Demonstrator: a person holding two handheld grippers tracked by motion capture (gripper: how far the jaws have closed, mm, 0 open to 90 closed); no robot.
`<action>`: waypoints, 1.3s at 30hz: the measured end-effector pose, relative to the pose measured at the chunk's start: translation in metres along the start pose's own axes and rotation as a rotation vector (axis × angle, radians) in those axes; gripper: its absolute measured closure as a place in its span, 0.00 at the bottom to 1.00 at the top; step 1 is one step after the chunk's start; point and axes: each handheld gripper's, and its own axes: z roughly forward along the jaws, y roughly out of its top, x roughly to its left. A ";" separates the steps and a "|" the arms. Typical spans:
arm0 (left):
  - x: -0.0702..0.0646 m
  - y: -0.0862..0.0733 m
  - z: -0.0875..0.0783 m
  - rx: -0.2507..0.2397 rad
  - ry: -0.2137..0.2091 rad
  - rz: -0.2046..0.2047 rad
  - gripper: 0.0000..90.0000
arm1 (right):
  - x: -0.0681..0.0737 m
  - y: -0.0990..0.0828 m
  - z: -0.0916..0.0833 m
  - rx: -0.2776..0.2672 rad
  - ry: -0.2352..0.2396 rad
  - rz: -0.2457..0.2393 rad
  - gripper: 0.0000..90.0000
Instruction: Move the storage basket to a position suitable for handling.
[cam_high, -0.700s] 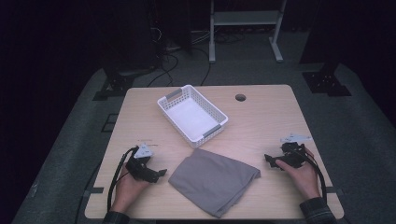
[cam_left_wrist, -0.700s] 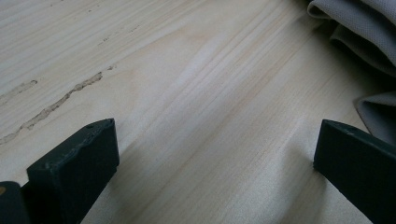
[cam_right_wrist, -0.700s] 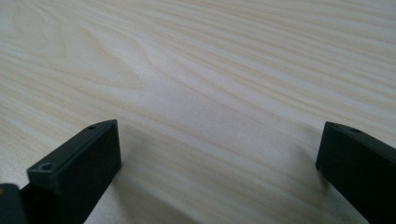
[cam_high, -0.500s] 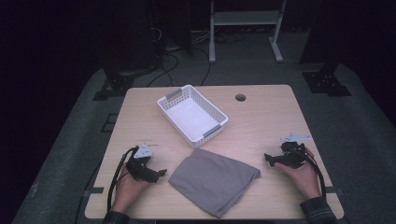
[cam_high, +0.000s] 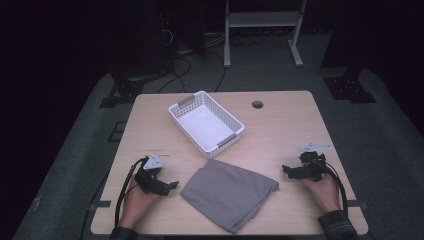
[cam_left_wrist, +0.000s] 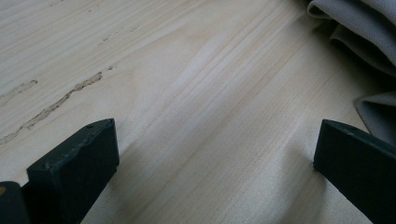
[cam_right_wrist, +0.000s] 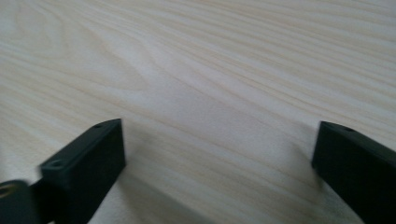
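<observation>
Grey cloth (cam_high: 230, 194), folded into a rough four-sided pad, lies flat on the wooden table (cam_high: 280, 125) at its near edge, midway between the two hands. Left of the cloth, the left gripper (cam_high: 172, 185) rests low over the table, tips pointing at the cloth and just short of its left corner. In the left gripper view its jaws stand spread wide with bare wood between them; folds of the cloth (cam_left_wrist: 359, 37) sit just beyond the tips at upper right, not touched. Right of the cloth, the right gripper (cam_high: 285, 170) sits near the cloth's right corner, tips pointing toward it, apart from it. Its jaws are also spread wide, with bare wood between them. Beyond the cloth, a white basket (cam_high: 181, 116) with slotted walls stands at an angle, just past the cloth's far edge. Farther beyond, a round hole (cam_high: 257, 104) opens in the table.
</observation>
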 end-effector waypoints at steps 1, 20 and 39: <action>0.000 0.000 0.000 0.000 0.000 0.000 0.00 | 0.000 0.000 0.000 0.000 0.000 0.000 0.05; -0.001 -0.001 0.000 -0.002 0.000 0.000 0.00 | 0.008 0.042 -0.017 -0.021 0.128 0.021 0.17; -0.001 -0.001 0.000 -0.002 0.000 0.001 0.00 | 0.027 0.090 -0.012 -0.055 0.159 -0.022 0.17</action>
